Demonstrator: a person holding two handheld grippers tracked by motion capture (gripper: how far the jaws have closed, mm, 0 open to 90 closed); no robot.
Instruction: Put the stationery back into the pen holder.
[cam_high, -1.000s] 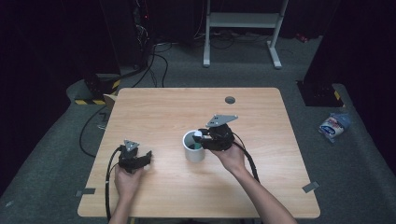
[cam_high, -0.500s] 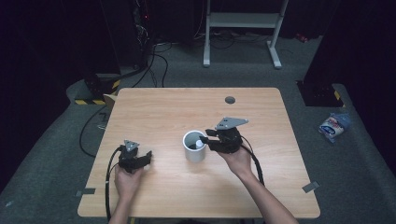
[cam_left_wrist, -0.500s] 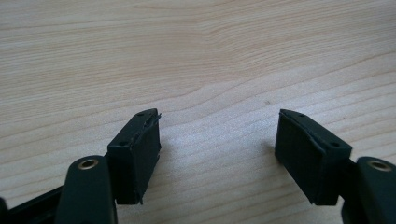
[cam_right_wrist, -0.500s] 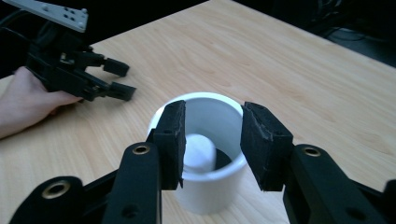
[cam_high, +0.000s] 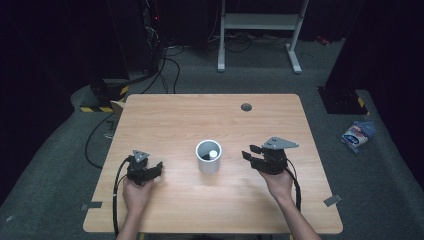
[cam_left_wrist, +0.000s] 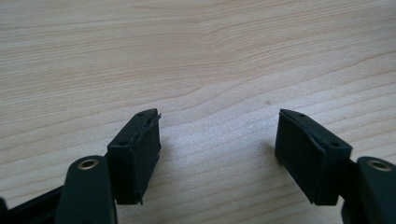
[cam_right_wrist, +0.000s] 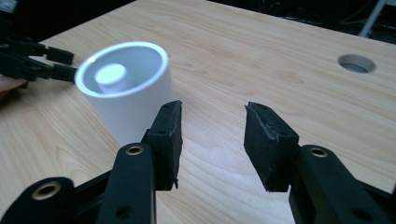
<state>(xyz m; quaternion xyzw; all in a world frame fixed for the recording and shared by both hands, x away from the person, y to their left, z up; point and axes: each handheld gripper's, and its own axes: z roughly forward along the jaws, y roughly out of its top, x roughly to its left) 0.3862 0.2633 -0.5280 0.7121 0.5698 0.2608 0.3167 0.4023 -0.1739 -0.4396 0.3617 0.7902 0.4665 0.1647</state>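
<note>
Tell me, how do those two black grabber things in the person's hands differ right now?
The left gripper rests low on the table, well apart from the white cup; the right gripper is lifted and points at the cup from nearer. The right one's grey plate looks bigger than the left's. The left's jaws gape wider than the right's. Both are black, open, empty and trail a cable.

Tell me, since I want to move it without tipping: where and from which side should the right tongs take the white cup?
Probably the white cup by its plain round wall, about mid-height, coming in level from its right, where the open right tongs already face it. It stands upright with no handle, and a small white object lies inside, so a rim pinch looks less steady.
</note>
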